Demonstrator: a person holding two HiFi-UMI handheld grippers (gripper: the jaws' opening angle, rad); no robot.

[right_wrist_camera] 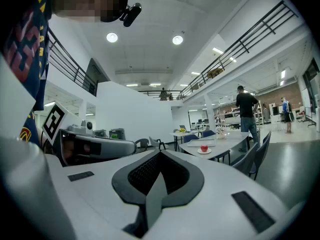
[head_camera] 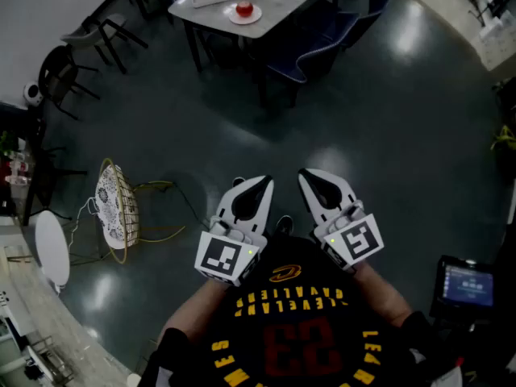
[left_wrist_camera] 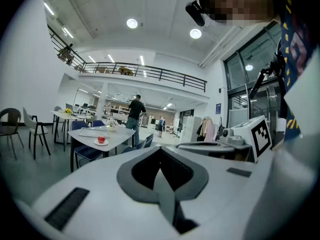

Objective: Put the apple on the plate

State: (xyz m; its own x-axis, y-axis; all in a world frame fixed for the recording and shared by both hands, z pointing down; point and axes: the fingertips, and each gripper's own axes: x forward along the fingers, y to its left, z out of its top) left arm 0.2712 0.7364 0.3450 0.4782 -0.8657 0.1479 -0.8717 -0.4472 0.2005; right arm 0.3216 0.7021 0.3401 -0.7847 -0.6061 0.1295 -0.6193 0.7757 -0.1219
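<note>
The person's black jersey (head_camera: 292, 339), upside down at the bottom edge of the head view, bears yellow arched lettering, CLEVELAND CAVALIERS, and a large dark red 23. Print on the small lit screen (head_camera: 466, 285) is too small to read.

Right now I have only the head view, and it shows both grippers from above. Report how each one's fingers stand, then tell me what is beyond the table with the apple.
Observer: The left gripper has its fingers pressed together, with nothing between them.
Operator: Now the right one.
Observer: The right gripper is the same, fingers together and empty.
Operator: Go on, past the table.
Observer: A person in a dark shirt stands beyond the table. Your view cuts off before reaching them.
</note>
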